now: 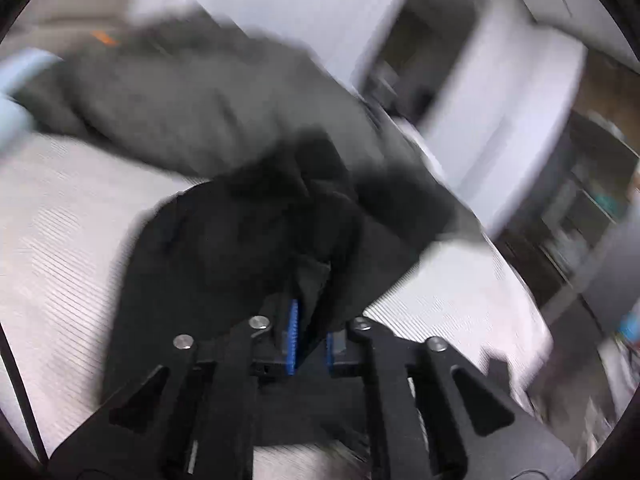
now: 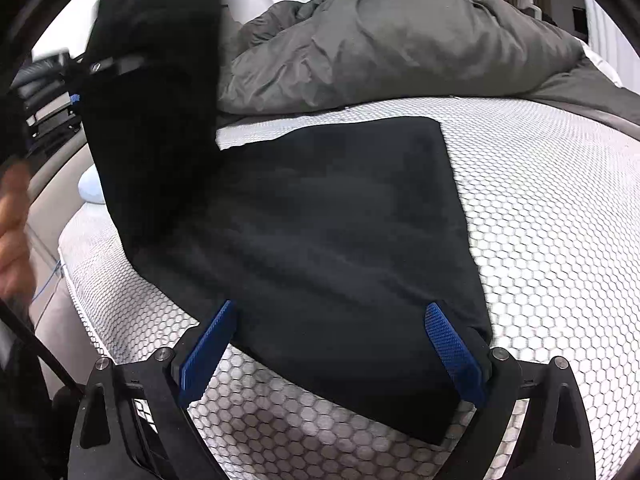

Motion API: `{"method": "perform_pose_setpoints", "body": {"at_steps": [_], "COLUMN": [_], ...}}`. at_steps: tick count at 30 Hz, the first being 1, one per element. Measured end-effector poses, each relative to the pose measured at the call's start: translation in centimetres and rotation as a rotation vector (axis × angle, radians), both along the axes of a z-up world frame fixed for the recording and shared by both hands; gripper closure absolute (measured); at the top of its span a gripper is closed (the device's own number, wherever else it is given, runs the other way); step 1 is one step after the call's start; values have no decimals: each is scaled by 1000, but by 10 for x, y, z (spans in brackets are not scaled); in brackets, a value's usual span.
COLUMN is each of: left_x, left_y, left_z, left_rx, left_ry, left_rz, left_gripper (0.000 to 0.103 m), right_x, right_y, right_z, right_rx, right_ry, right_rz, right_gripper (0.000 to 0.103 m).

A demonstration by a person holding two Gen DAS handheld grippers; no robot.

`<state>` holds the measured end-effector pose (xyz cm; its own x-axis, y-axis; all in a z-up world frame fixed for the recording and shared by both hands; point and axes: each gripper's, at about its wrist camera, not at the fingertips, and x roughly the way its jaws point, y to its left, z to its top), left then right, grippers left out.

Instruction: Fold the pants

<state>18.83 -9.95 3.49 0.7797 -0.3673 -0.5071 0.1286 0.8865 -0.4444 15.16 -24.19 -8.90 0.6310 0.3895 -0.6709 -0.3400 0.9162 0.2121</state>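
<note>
The black pants (image 2: 340,208) lie flat on the white honeycomb-patterned mattress (image 2: 540,220). Their left end is lifted into a hanging flap (image 2: 152,120). My left gripper (image 1: 312,320) is shut on that black fabric (image 1: 224,248), which is pinched between its blue pads (image 1: 294,332); the view is blurred. In the right wrist view the left gripper (image 2: 100,67) shows at the upper left, against the raised flap. My right gripper (image 2: 331,309) stands open, low over the near end of the pants, with its blue pads (image 2: 208,348) wide apart on either side of the cloth.
A rumpled grey duvet (image 2: 400,48) is heaped across the far side of the bed. A pale blue object (image 2: 90,190) sits past the mattress's left edge. A person's hand (image 2: 14,216) shows at the left border. Furniture (image 1: 580,200) stands beyond the bed.
</note>
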Motion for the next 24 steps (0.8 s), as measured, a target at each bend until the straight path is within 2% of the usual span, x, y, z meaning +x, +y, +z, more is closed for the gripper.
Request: {"method": "perform_pose_setpoints", "body": {"at_steps": [3, 4, 6, 7, 9, 11, 12, 13, 15, 17, 22, 24], "left_x": [2, 2, -4, 3, 6, 13, 11, 10, 6, 3, -28, -42], "left_y": [-22, -20, -7, 0, 13, 8, 2, -5, -15, -9, 12, 24], "left_z": [-23, -29, -38, -39, -35, -29, -30, -34, -47, -60, -69, -66], "left_rx": [39, 26, -51, -74, -79, -30, 18, 37, 6, -39, -64, -72], "left_ry": [107, 117, 125, 142, 156, 123, 117, 139, 224, 267, 271, 260], "left_rz": [-80, -80, -75, -75, -92, -113, -107, -103, -143, -149, -161, -159], "left_gripper": [94, 94, 92, 88, 84, 70, 56, 51, 51, 51, 51, 51], "right_x": [0, -1, -4, -7, -10, -11, -12, -11, -7, -6, -8, -8], "right_y": [-10, -12, -18, -19, -21, -22, -21, -20, -16, -16, -30, -40], "right_z": [-5, -6, -9, -9, -8, -8, -8, -8, -9, -7, 1, 2], "right_rx": [-28, -35, -38, -40, -49, -53, -59, -64, -69, -56, 82, 178], "right_ry": [21, 27, 36, 31, 29, 28, 28, 29, 33, 32, 25, 47], "right_rz": [-36, -42, -39, -31, -21, -20, -22, -23, -26, -41, -25, -16], "right_gripper": [6, 6, 7, 7, 7, 6, 6, 6, 6, 6, 6, 7]}}
